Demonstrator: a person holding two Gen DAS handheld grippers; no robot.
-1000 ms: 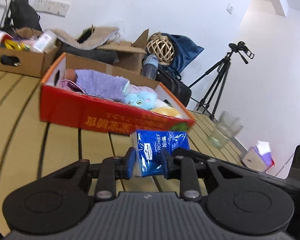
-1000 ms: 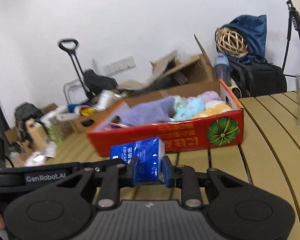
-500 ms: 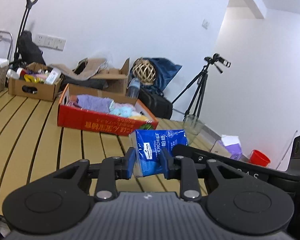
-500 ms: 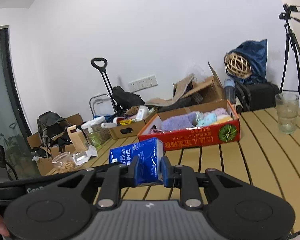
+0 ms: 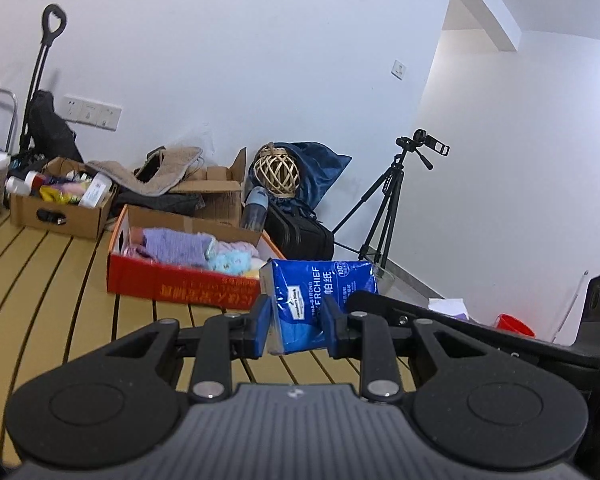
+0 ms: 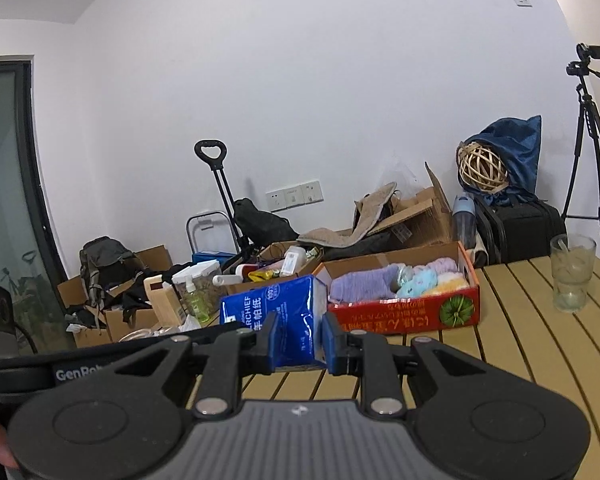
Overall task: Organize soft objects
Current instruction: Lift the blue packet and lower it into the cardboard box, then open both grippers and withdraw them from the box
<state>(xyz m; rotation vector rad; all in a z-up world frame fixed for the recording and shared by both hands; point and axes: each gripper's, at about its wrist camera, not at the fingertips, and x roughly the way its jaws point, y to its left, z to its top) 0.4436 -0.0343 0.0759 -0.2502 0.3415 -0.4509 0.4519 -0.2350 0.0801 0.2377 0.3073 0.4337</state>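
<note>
The blue tissue pack (image 5: 318, 304) hangs in the air above the slatted surface (image 5: 52, 280), pinched from both ends at once: the left gripper (image 5: 296, 326) is clamped on one end and the right gripper (image 6: 298, 344) on the other, each pair of fingers pressing into the soft wrapper. Taking the red box (image 6: 404, 314) as the landmark, the pack sits on the near side of it, well short of its front wall and raised clear of the surface, with nothing standing between pack and box. The pack's long axis runs crosswise, from one gripper to the other and roughly along the box's long front wall (the printed lettering runs that way too). The box already holds a lilac towel (image 5: 176, 246) and small plush toys (image 6: 420, 280), filling most of its visible interior, though how much room remains is hard to judge from these low angles. In each view the box lies straight ahead and a little off-centre, so neither gripper looks clearly nearer to it; the likely move is a forward carry over the front wall. A drinking glass (image 6: 572, 274) stands to the right of the box, well apart.
</note>
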